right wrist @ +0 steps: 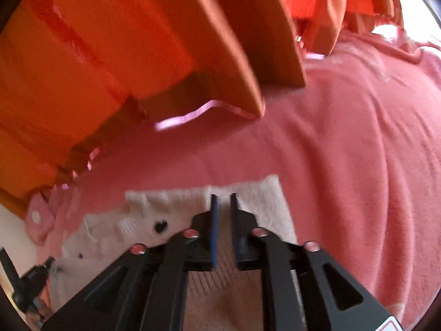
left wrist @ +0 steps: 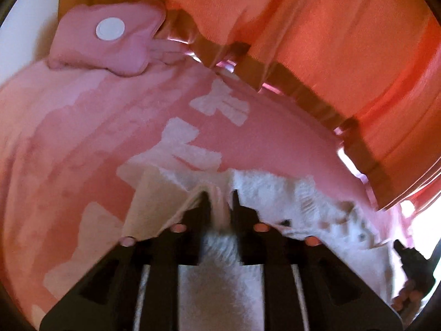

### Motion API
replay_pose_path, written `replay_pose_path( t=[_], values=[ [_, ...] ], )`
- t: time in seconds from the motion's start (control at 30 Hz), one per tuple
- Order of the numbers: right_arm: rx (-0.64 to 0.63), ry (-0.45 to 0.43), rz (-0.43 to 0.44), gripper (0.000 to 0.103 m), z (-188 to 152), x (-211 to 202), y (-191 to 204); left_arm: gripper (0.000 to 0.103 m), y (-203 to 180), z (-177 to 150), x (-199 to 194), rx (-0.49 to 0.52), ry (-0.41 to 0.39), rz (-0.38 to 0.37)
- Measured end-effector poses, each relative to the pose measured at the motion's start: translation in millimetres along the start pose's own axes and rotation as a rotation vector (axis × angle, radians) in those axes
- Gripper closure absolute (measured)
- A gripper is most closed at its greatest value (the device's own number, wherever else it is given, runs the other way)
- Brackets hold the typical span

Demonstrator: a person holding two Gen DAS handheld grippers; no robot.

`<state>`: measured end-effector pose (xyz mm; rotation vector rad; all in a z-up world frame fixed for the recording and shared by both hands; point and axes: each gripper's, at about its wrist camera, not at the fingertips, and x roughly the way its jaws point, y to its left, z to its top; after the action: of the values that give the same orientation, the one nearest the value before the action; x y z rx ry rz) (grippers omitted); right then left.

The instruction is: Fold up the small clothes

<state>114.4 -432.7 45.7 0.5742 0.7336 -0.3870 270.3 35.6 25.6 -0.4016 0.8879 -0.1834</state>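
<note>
A small white fuzzy garment (left wrist: 278, 193) with a black heart mark (right wrist: 160, 225) lies on a pink bedspread (left wrist: 82, 138). My left gripper (left wrist: 219, 194) is shut on a raised fold of the garment's edge, cloth bunched between the fingers. My right gripper (right wrist: 223, 196) is shut on the garment's far edge (right wrist: 256, 193), with only a narrow gap between its fingers. The other gripper shows at the lower right edge of the left wrist view (left wrist: 410, 259) and at the lower left of the right wrist view (right wrist: 30, 281).
A pink pillow (left wrist: 110, 41) with a white round patch lies at the head of the bed. An orange curtain (left wrist: 344, 41) hangs along the bedspread's far edge; it also shows in the right wrist view (right wrist: 96, 55). A white wall (left wrist: 27, 27) is at the left.
</note>
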Motion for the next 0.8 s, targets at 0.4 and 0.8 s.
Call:
replay_pose_path(
  t=[0.4, 0.8],
  values=[
    [-0.206, 0.244, -0.068, 0.051, -16, 32, 8, 0.029, -11, -7, 2, 0.167, 0.081, 0.002],
    [-0.154, -0.105, 0.155, 0.095, 14, -37, 18, 0.094, -21, 23, -34, 0.153, -0.163, 0.055]
  ],
)
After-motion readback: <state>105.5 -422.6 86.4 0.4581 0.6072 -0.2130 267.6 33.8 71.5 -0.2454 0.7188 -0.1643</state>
